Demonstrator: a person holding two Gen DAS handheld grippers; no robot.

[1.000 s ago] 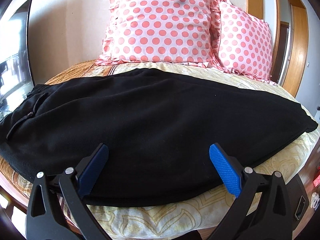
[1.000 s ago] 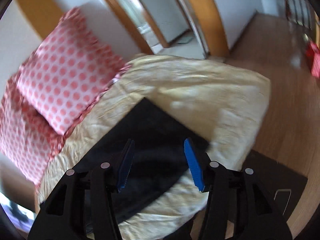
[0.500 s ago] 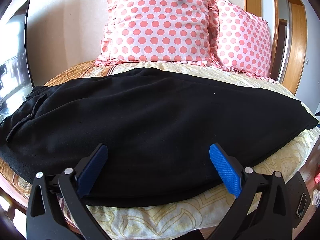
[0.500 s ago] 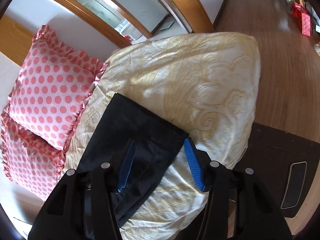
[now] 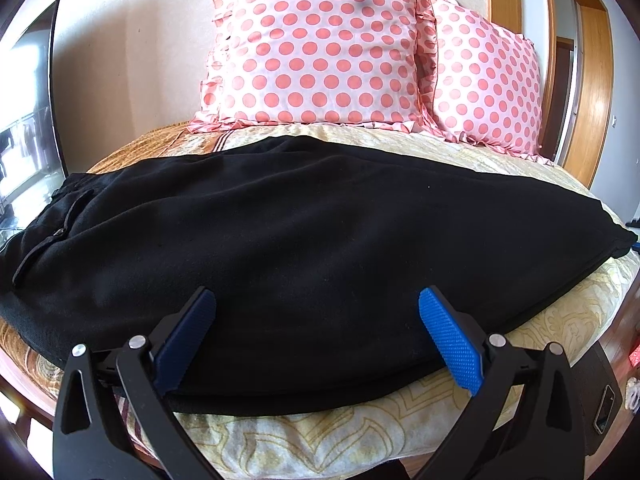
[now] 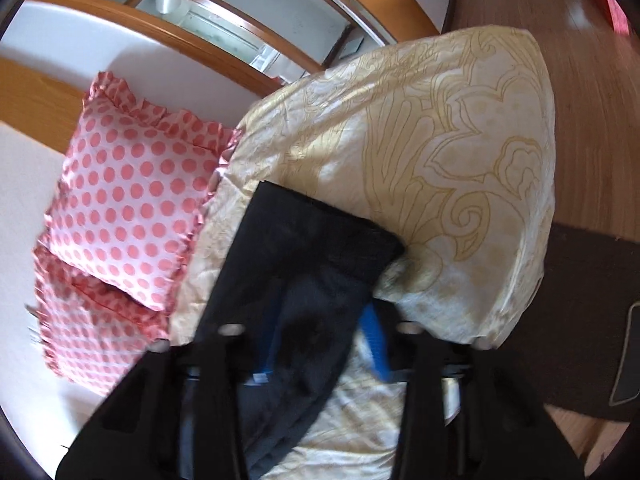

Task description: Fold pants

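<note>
Black pants (image 5: 280, 248) lie flat across the bed, folded lengthwise, waistband at the left and leg ends at the right. My left gripper (image 5: 316, 320) is open, its blue pads just above the near edge of the pants at the middle. In the right wrist view the leg ends (image 6: 320, 256) lie on the cream bedspread. My right gripper (image 6: 320, 328) is open around the leg end; the cloth passes between its blurred blue pads (image 6: 376, 340).
Two pink polka-dot pillows (image 5: 320, 48) (image 6: 132, 208) stand at the head of the bed. The cream patterned bedspread (image 6: 440, 140) drops off at the right to a wooden floor (image 6: 592, 80). A dark mat (image 6: 592, 320) lies beside the bed. A window is at the left (image 5: 24, 120).
My right gripper has swung down and moved in over the leg end, which now sits between its pads. The left gripper has barely moved.
</note>
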